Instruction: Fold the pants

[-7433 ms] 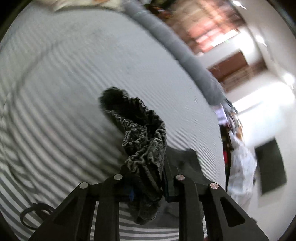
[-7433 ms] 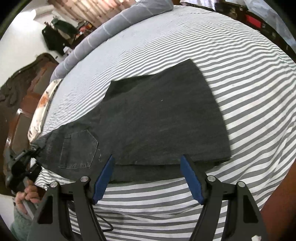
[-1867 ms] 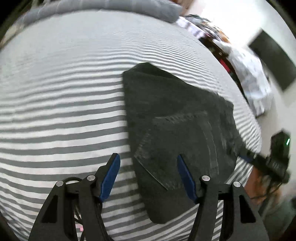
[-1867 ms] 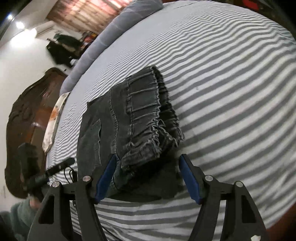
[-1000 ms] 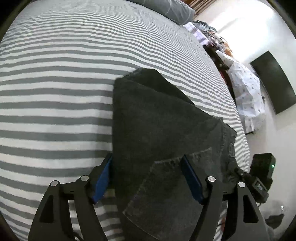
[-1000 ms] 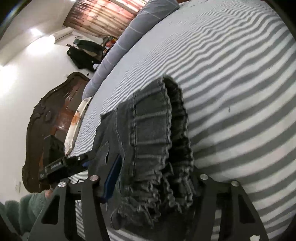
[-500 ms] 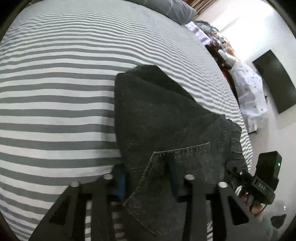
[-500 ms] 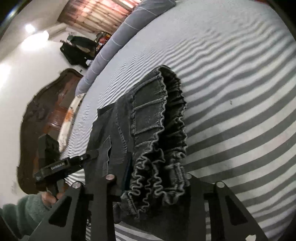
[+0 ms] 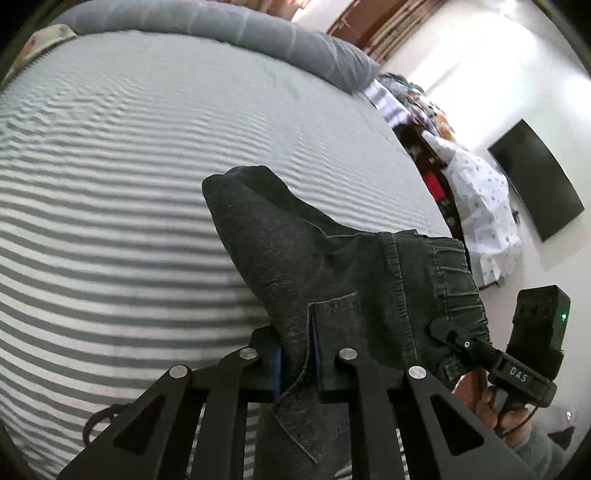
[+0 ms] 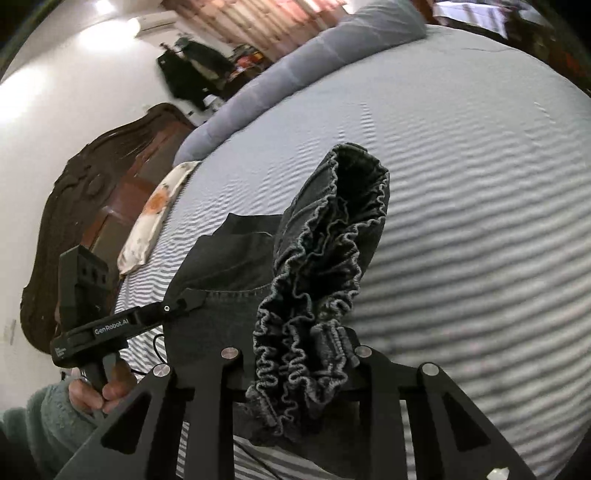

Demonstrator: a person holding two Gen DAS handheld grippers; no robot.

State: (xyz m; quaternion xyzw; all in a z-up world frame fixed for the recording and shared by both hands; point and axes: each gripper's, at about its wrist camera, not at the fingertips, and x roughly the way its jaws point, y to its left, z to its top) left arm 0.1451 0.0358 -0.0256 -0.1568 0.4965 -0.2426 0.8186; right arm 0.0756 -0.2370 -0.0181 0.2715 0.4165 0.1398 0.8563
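The folded dark grey denim pants (image 9: pixel 332 266) hang lifted above the striped bed (image 9: pixel 110 184), held from both ends. My left gripper (image 9: pixel 297 365) is shut on the edge near the back pocket. My right gripper (image 10: pixel 295 354) is shut on the ruffled elastic waistband (image 10: pixel 325 258). The right gripper also shows in the left wrist view (image 9: pixel 458 339), gripping the waistband end. The left gripper shows in the right wrist view (image 10: pixel 177 306), clamped on the pants (image 10: pixel 229 266).
A long grey bolster (image 9: pixel 221 33) lies along the far edge of the bed. A dark wooden headboard (image 10: pixel 92 177) and a patterned pillow (image 10: pixel 151 218) are at the left. A wall TV (image 9: pixel 535 177) and clothes clutter (image 9: pixel 480 206) stand beyond the bed.
Both grippers have closed on the folded pants and lifted them off the bed; the bundle now hangs between them, higher than half a second ago.
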